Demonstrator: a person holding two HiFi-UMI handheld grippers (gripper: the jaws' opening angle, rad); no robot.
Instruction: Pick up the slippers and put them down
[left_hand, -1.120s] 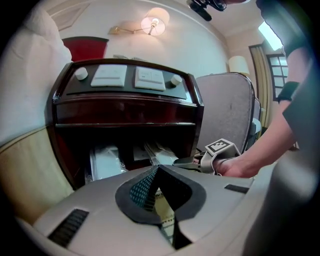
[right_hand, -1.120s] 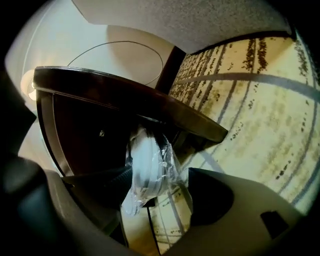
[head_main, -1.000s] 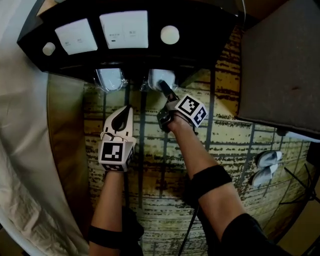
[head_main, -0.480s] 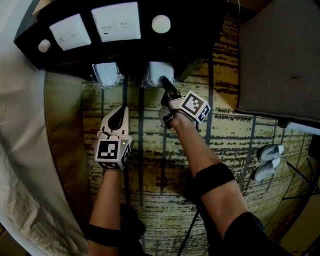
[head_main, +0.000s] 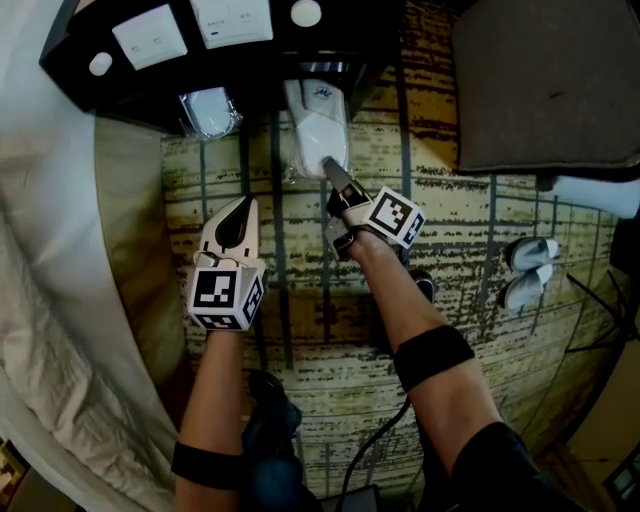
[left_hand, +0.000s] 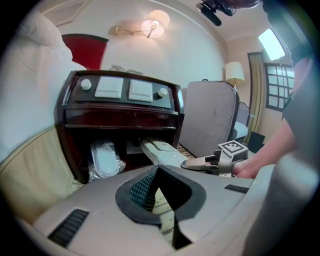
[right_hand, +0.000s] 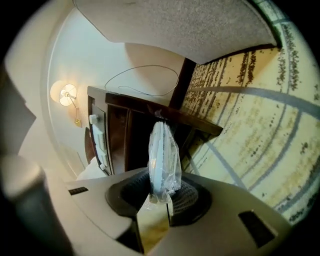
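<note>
The right claw (head_main: 330, 168), just above the middle of the head view, has just been closing and now pinches the near end of a plastic-wrapped pack of white slippers (head_main: 318, 122). In the right gripper view the clear wrap and the edge of the slippers (right_hand: 162, 160) stand upright between the pads of the claw (right_hand: 157, 200). The pack reaches from the claw toward the top of the frame, its far end at the front edge of the dark nightstand (head_main: 115, 95), over the striped carpet (head_main: 300, 300).

The left claw (head_main: 244, 208), left of centre, is pressed together with nothing in it; the left gripper view shows its tips (left_hand: 157, 169) meeting, with the held pack (left_hand: 160, 149) and the right claw (left_hand: 192, 163) beyond them at the right.

A second wrapped pack (head_main: 208, 110) lies under the nightstand at upper left, apart from both claws. White switch panels (head_main: 150, 35) sit on the nightstand's top. A grey upholstered chair (head_main: 550, 80) fills the upper right, pale bedding (head_main: 50, 260) the left edge, and an unwrapped pair of white slippers (head_main: 528, 270) lies on the carpet at the right edge.
</note>
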